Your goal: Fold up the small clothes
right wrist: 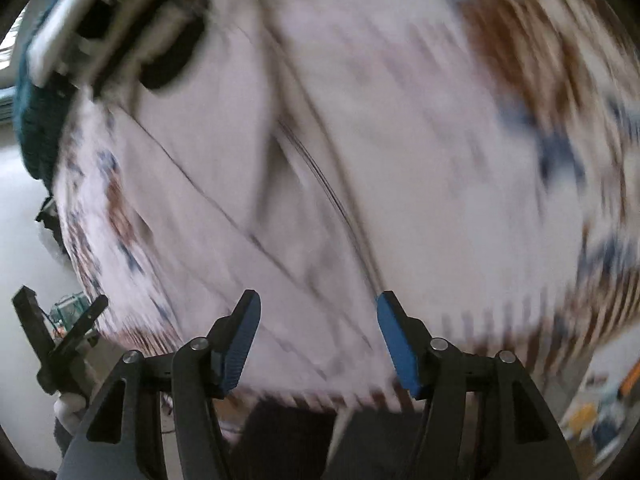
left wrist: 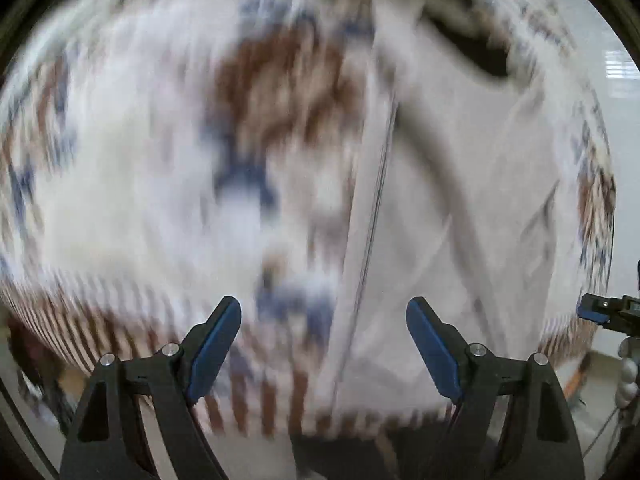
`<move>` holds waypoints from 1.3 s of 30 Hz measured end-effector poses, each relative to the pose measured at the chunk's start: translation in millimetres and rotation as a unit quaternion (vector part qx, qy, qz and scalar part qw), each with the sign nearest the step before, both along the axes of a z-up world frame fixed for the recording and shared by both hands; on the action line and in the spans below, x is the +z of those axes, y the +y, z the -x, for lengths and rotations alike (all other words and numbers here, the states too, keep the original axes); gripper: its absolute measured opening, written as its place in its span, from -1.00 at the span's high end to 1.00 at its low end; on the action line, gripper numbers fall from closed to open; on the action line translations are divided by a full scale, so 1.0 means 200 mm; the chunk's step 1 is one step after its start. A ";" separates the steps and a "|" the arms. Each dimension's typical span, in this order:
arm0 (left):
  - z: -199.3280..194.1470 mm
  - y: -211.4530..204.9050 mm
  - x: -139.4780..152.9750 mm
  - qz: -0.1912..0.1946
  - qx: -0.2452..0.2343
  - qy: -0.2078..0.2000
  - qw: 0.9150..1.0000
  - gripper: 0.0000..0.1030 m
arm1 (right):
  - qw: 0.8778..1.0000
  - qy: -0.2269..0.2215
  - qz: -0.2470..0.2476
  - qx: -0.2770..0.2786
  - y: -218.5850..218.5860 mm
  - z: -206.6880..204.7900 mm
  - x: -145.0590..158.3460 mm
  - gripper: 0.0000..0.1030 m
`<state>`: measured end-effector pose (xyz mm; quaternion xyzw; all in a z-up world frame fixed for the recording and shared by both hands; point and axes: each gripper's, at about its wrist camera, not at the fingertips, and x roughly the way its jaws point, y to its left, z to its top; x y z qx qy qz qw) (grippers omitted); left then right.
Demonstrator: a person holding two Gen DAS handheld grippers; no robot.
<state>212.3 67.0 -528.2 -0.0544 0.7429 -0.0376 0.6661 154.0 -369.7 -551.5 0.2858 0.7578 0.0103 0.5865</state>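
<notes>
A: Left gripper [left wrist: 324, 312] spread wide, blue pads apart, nothing pinched between them. Right gripper [right wrist: 318, 306] likewise spread, nothing between the pads.

B: And the garment?

A: Fills nearly both views. White knitted sweater [left wrist: 168, 152], brown and navy pattern, brown-striped ribbed hem [left wrist: 92, 332] along its lower edge. Heavily blurred, so pattern details not readable.

B: Inner side showing anywhere?

A: Plain pale lining [left wrist: 440, 200] right of the patterned part in the left view, a dark thin seam line running down between the two. In the right view the same pale lining [right wrist: 248, 184] sits left of the patterned knit, creased with diagonal folds.

B: Touching the sweater?

A: Cannot tell; both sets of fingers in front of the fabric near the hem, contact lost in blur.

B: Beyond the sweater?

A: At the sweater's right edge in the left view, the tip of the other gripper [left wrist: 600, 312], beside the hem. At the sweater's upper left in the right view, a teal knitted item [right wrist: 32, 128] and a blurred white-and-black object, not identifiable. Pale floor [right wrist: 24, 240] left of the sweater there.
</notes>
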 end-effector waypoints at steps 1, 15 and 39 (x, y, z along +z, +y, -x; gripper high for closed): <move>0.10 0.02 -0.07 0.008 0.006 0.022 1.000 -0.64 | 1.000 0.021 0.002 -0.003 -0.02 0.12 -0.06 -0.22; 0.37 -0.18 -0.41 0.074 -0.043 0.103 0.991 0.77 | 0.996 0.077 -0.036 -0.014 -0.06 0.52 -0.47 -0.22; 0.35 -0.04 -0.33 0.093 -0.015 0.082 0.992 0.91 | 0.997 0.065 0.026 -0.019 -0.10 0.56 -0.42 1.00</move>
